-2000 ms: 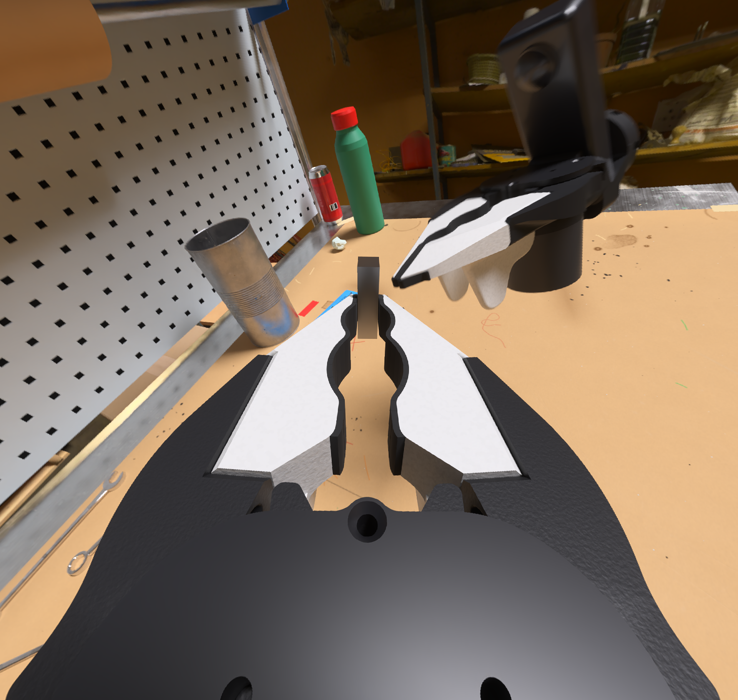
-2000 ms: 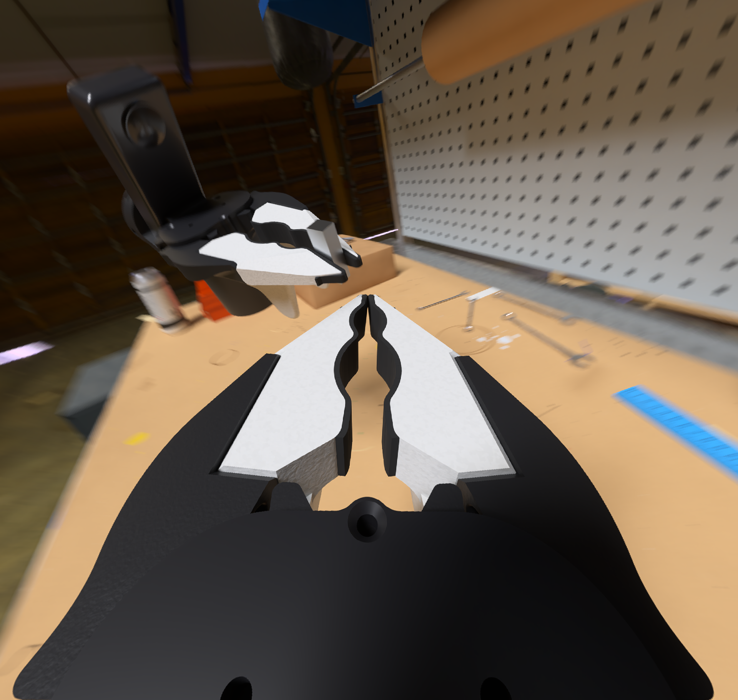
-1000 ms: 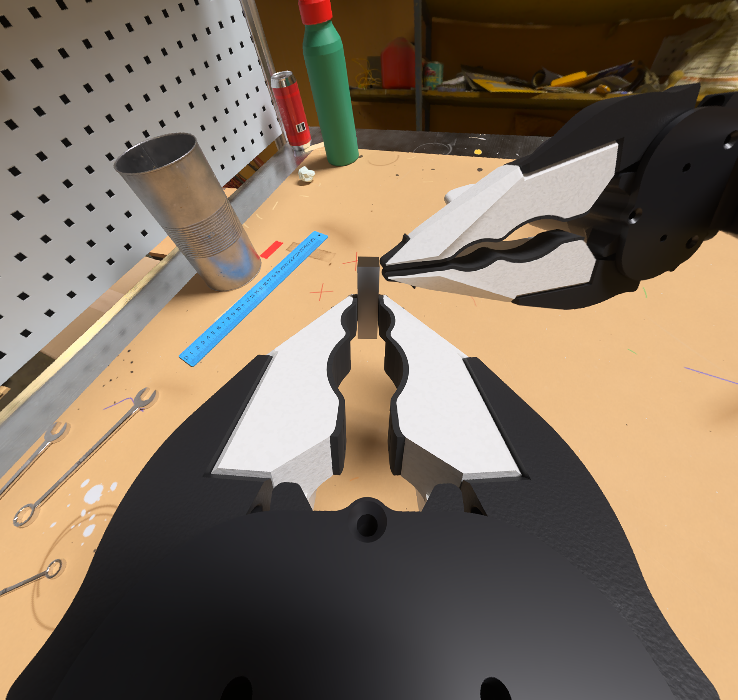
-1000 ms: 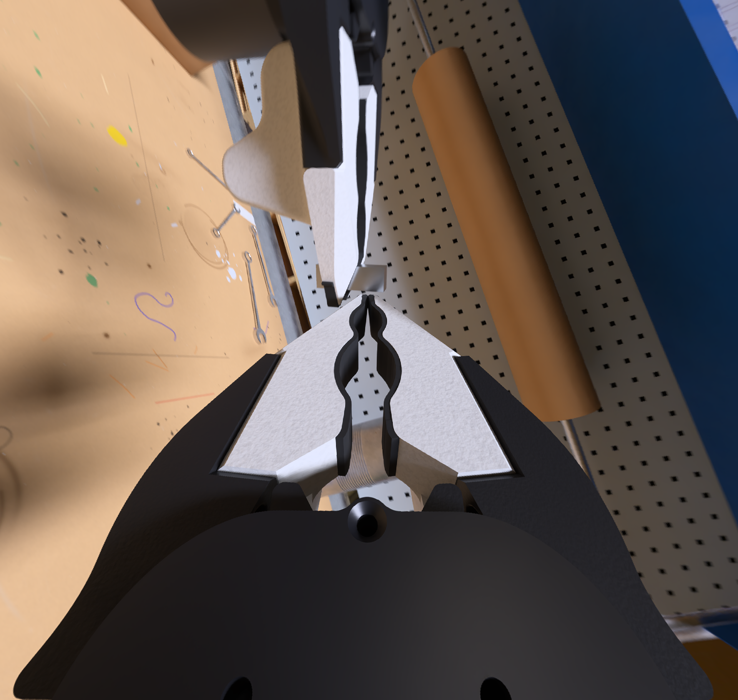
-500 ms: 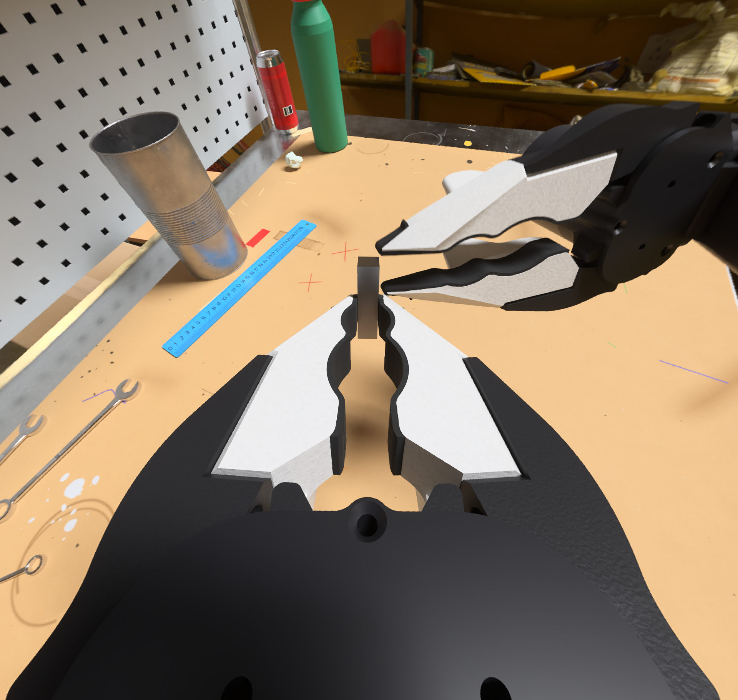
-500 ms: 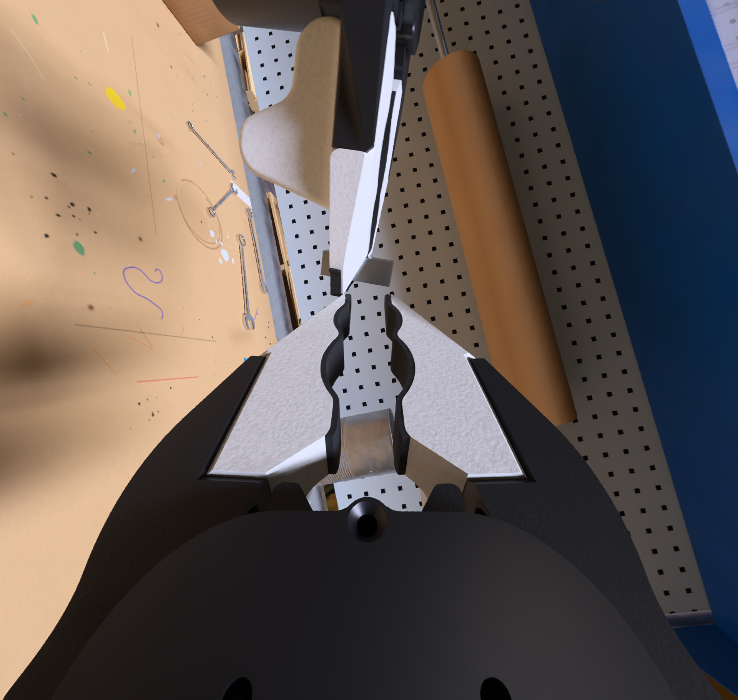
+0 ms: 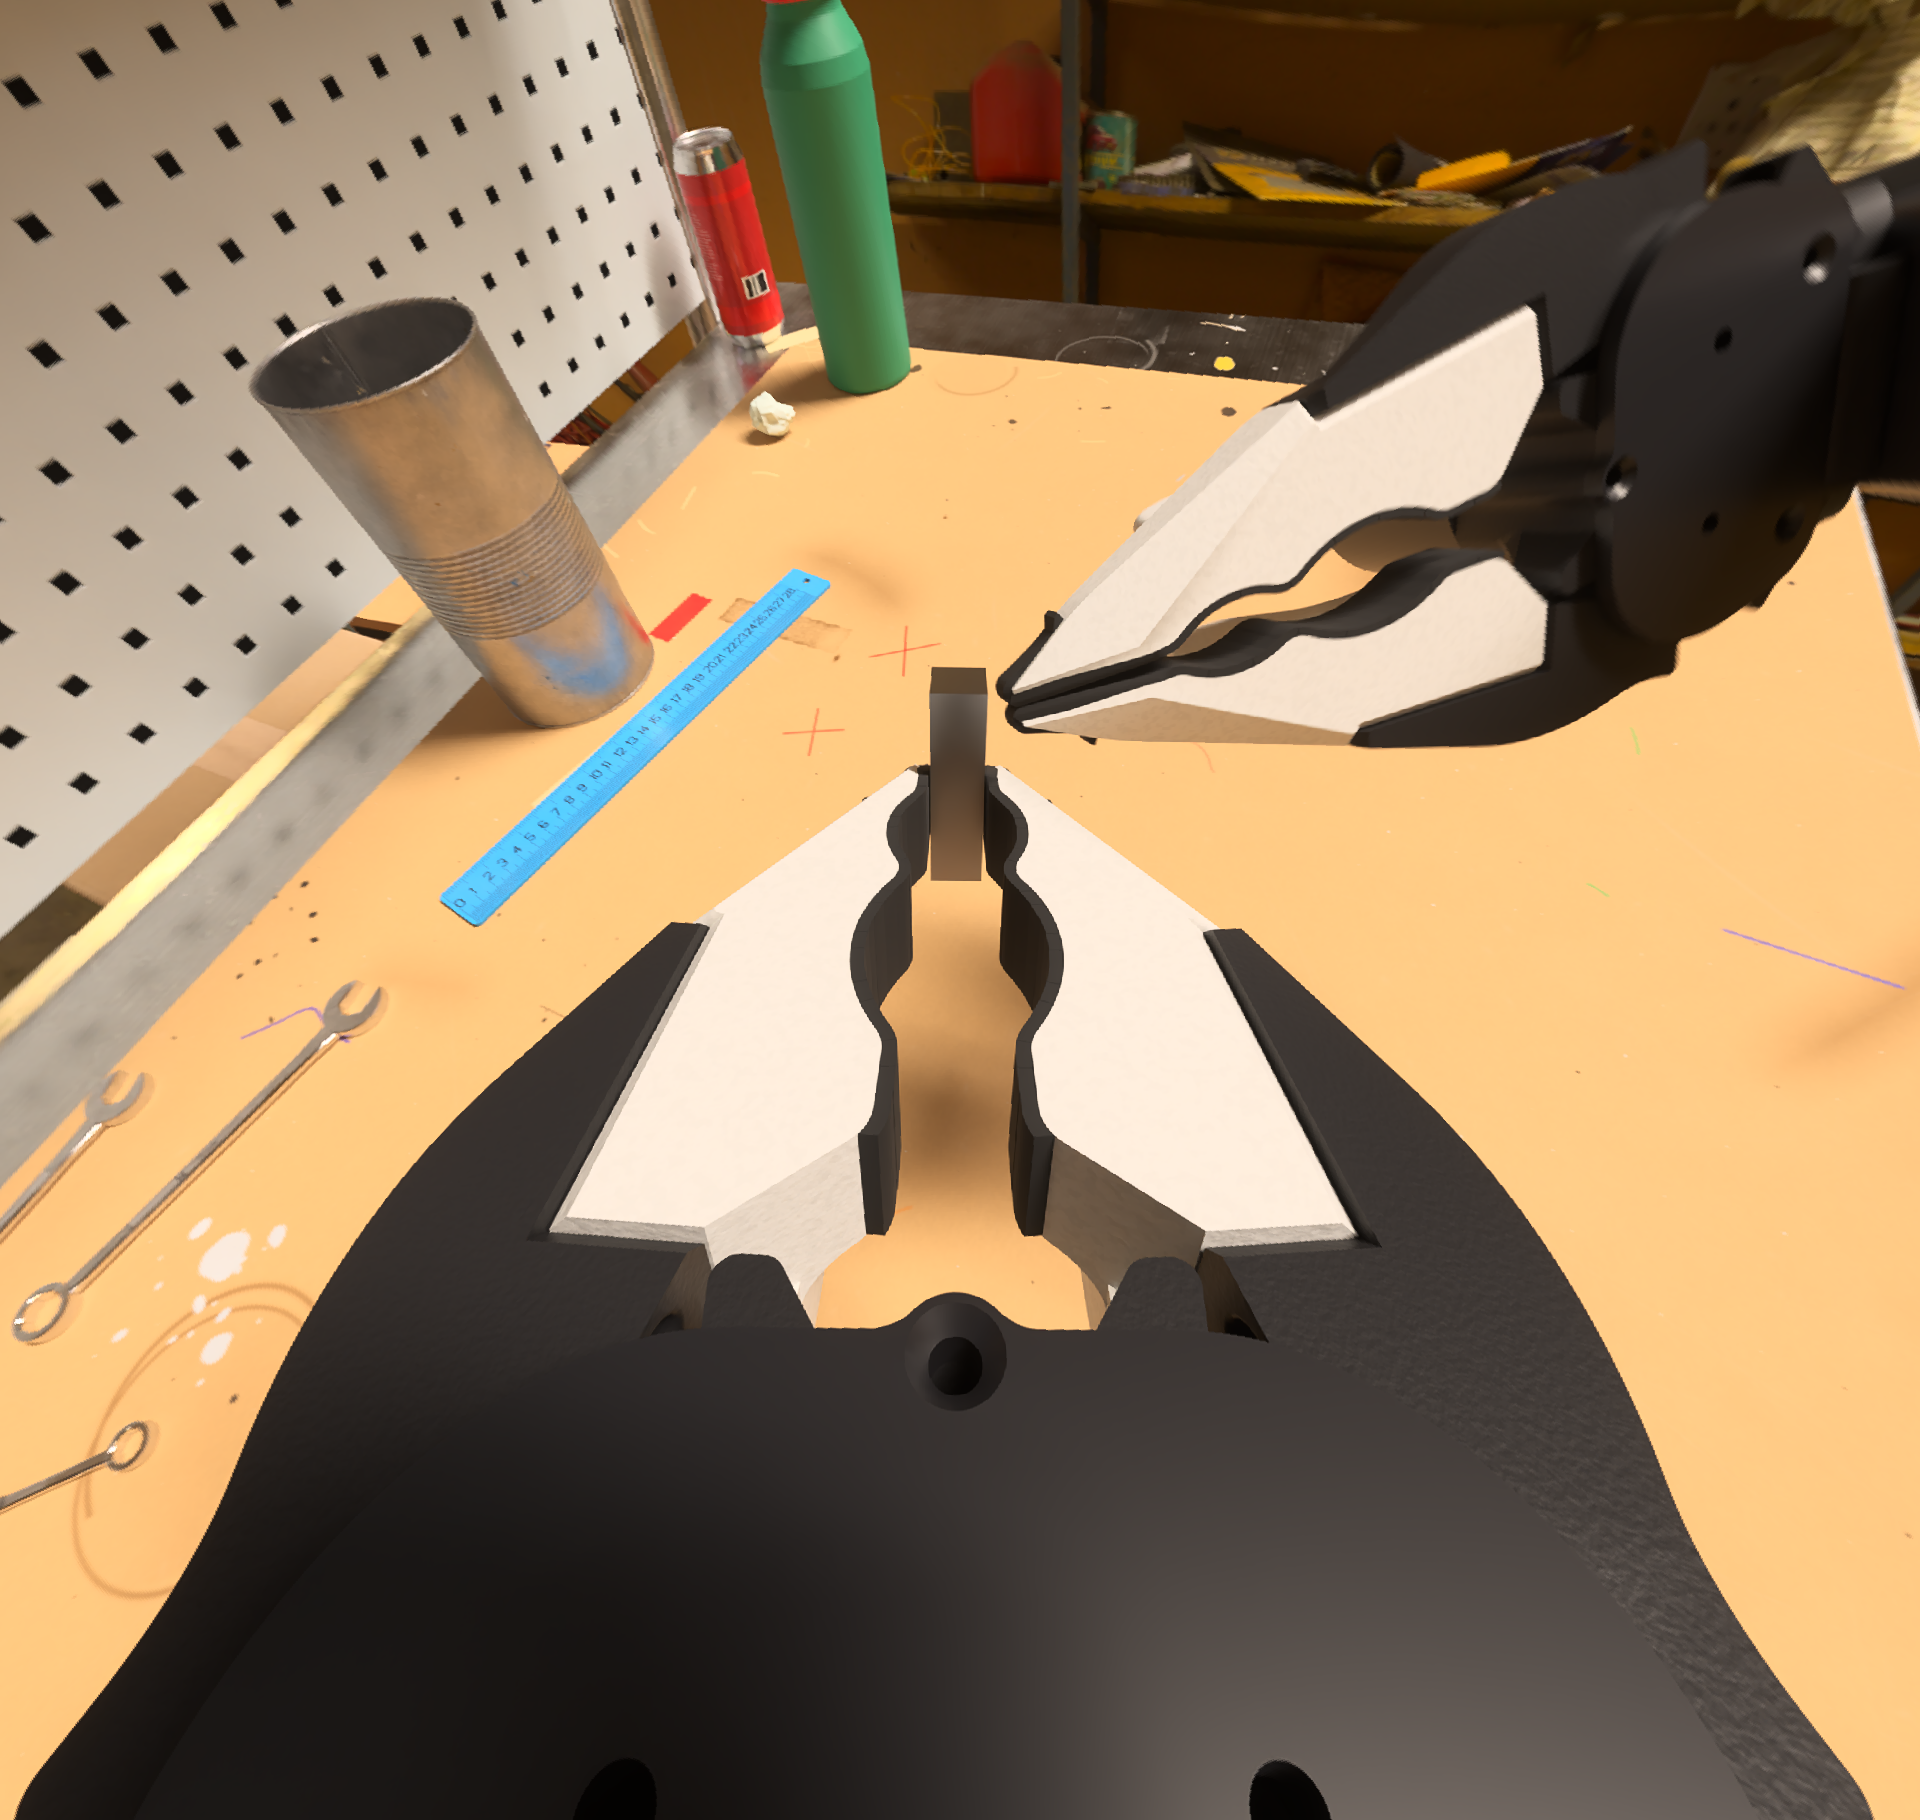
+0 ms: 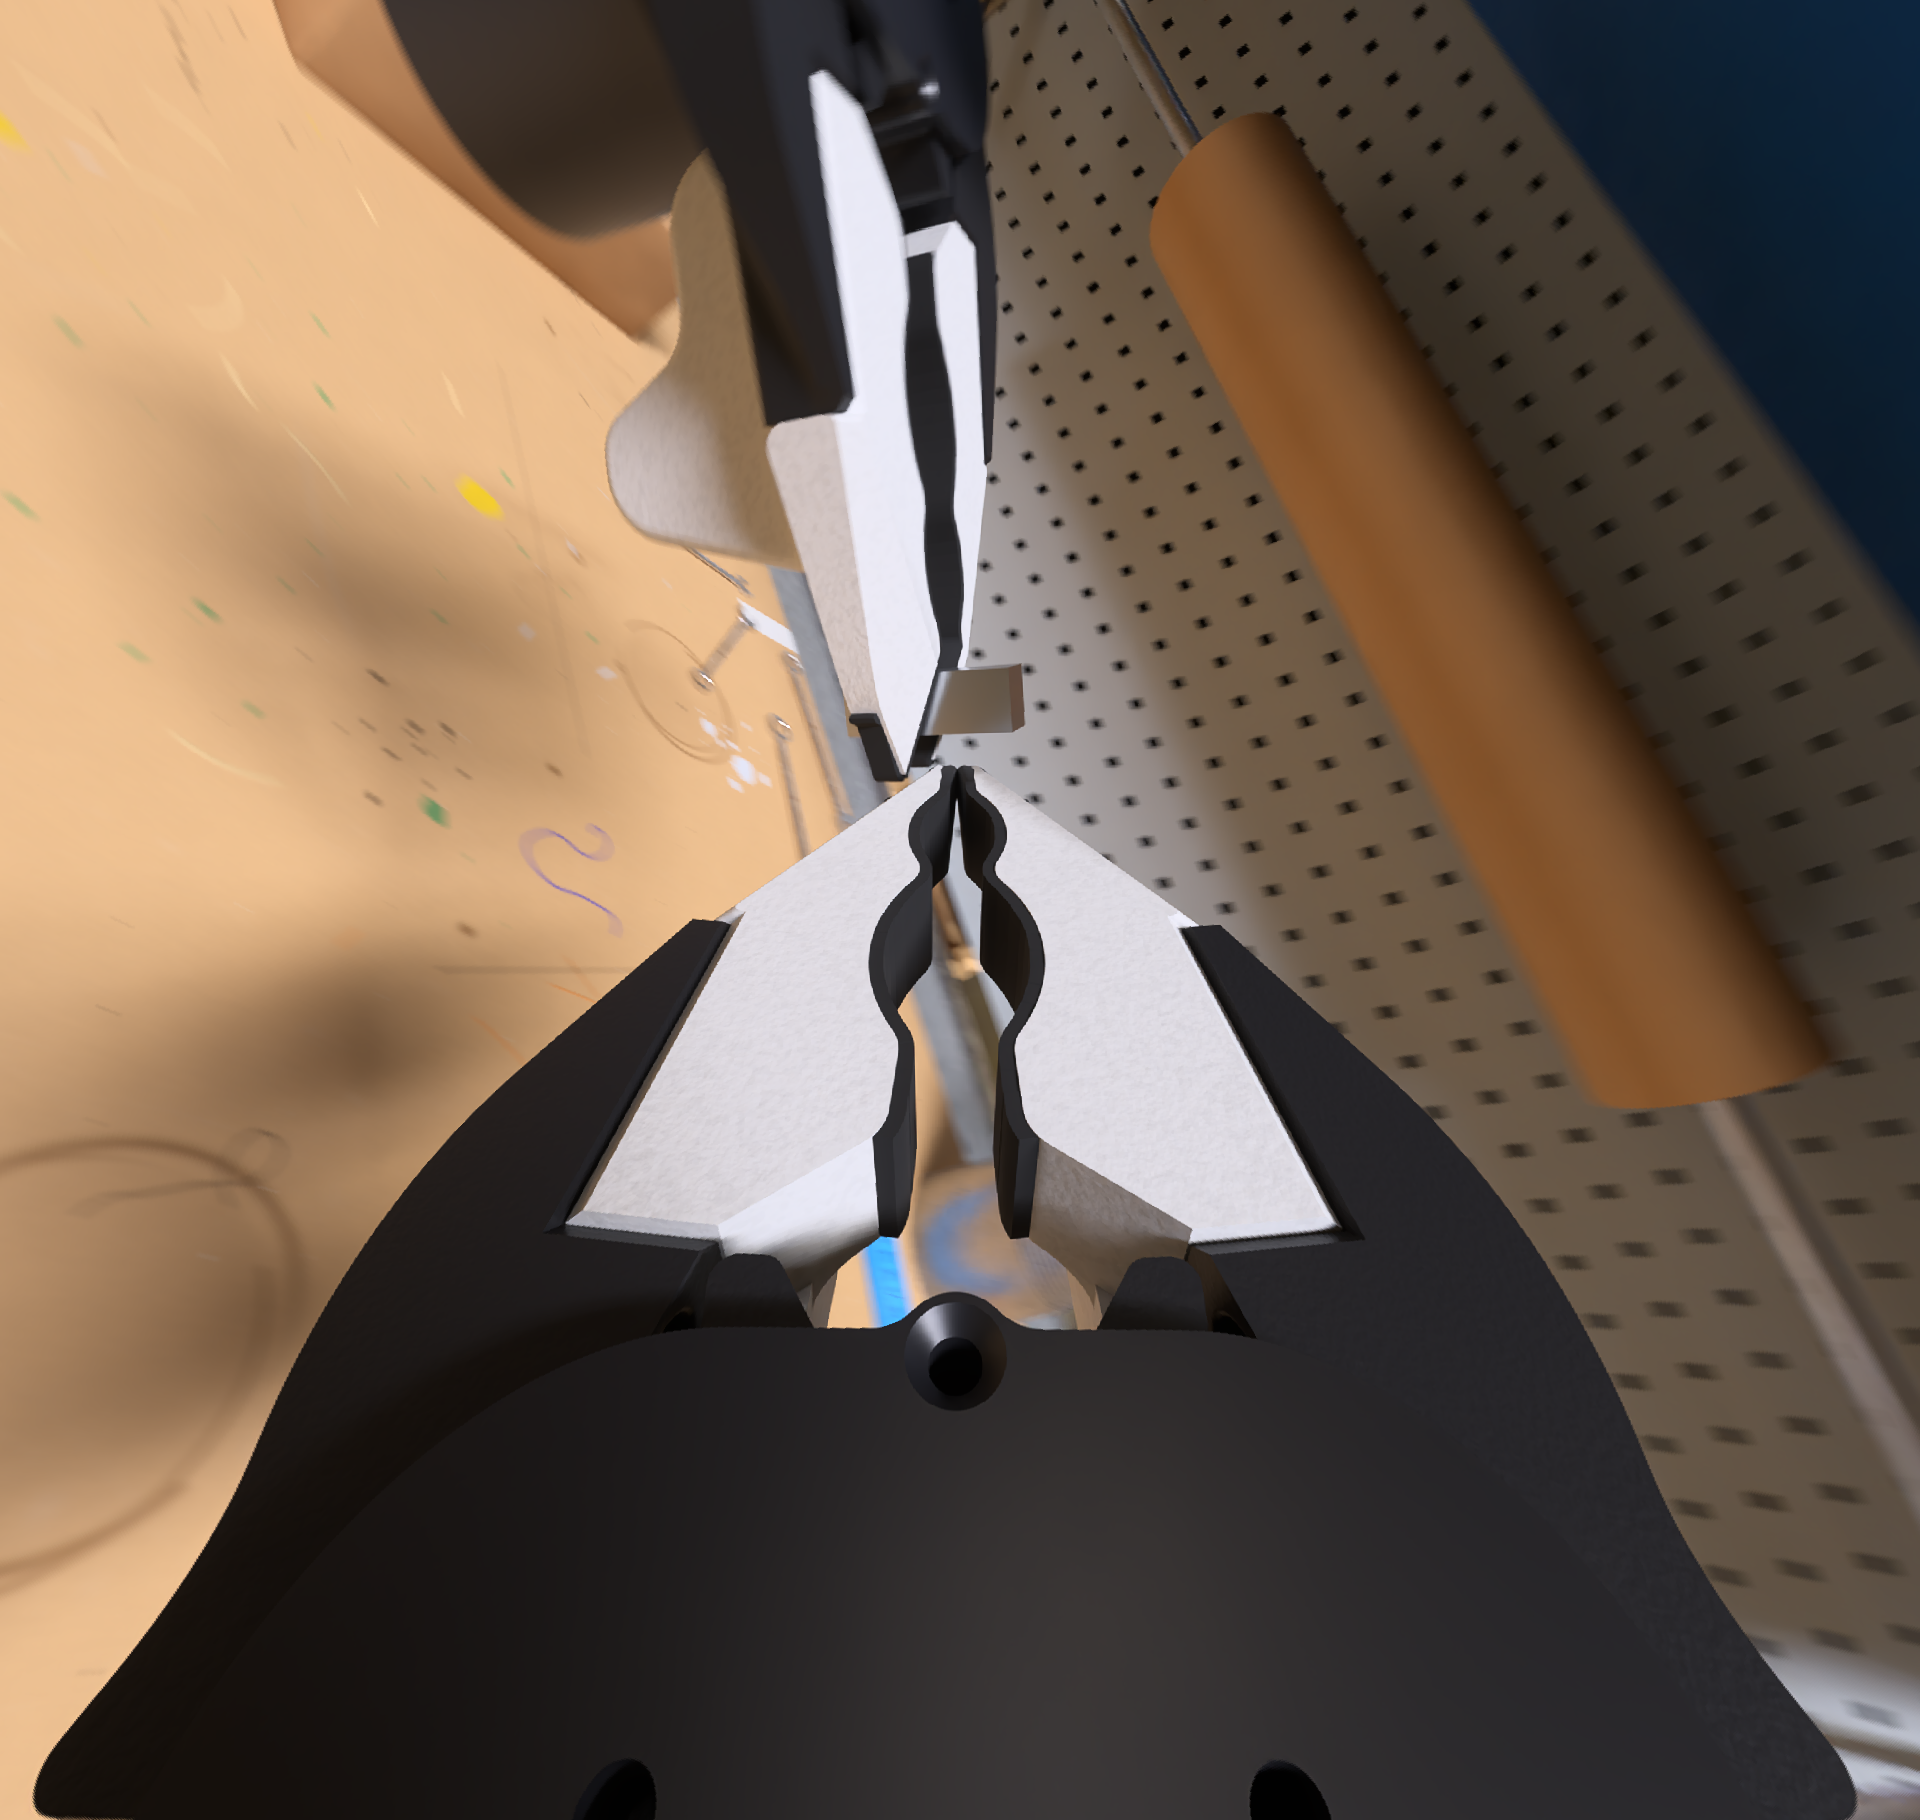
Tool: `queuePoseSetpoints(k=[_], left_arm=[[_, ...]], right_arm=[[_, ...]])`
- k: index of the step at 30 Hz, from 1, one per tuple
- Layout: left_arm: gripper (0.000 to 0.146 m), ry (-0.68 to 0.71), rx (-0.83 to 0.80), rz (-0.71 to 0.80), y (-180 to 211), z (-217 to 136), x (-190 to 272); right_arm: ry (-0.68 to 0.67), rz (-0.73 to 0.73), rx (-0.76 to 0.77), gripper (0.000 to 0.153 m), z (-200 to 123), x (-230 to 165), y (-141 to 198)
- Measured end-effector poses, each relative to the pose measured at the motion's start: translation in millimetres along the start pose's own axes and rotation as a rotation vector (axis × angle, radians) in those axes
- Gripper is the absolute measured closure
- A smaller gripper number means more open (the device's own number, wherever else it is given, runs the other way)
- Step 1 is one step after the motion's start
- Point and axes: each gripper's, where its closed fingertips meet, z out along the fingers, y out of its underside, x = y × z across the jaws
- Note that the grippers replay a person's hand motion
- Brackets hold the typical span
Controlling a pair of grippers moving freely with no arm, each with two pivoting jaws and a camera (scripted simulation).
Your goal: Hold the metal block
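Left gripper (image 7: 956, 783), foreground: jaws clamped on the lower part of the metal block (image 7: 957, 762), which stands upright above the bench (image 7: 1351, 939), clear of its surface. Right gripper (image 7: 1013, 705), just beyond: jaws together and empty, tips just beside the block's upper right edge; contact cannot be judged. Farther left: blue ruler (image 7: 634, 747), steel cup (image 7: 457, 513), pegboard (image 7: 312, 160); at the far edge, a green bottle (image 7: 831, 191) and red can (image 7: 727, 232). The hold appears achieved by the left gripper; what remains is to maintain it.

Left tongs (image 7: 956, 783) clamp the upright metal block (image 7: 957, 731) above the workbench (image 7: 1455, 939).
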Motion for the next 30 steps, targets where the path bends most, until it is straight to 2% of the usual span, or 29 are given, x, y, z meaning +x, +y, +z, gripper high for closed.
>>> queuePoseSetpoints(k=[3, 9, 12, 15, 17, 20, 23, 30], left_arm=[[0.137, -0.036, 0.013, 0.045, -2, 0, -2], [0.137, -0.114, 0.039, 0.129, -8, -2, -7], [0.137, -0.142, 0.086, 0.15, -13, -4, -9], [0.137, -0.204, 0.123, 0.186, -17, -5, -14], [0.137, -0.226, 0.151, 0.199, -19, -4, -14], [0.137, -0.233, 0.158, 0.197, -17, -4, -17], [0.137, -0.234, 0.155, 0.193, -16, -4, -19], [0.137, -0.22, 0.114, 0.212, -12, 1, -15]], right_arm=[[-0.083, 0.226, 0.056, 0.153, -2, 0, -4], [-0.277, 0.808, 0.218, 0.153, -1, -1, -16], [-0.38, 1.19, 0.359, 0.153, -1, 4, -24], [-0.488, 1.604, 0.574, 0.153, -3, 12, -27], [-0.524, 1.754, 0.675, 0.153, -3, 12, -29], [-0.518, 1.776, 0.669, 0.153, 0, 10, -28], [-0.468, 1.665, 0.6, 0.153, 0, 10, -21], [-0.271, 1.052, 0.359, 0.147, -5, 8, -12]])
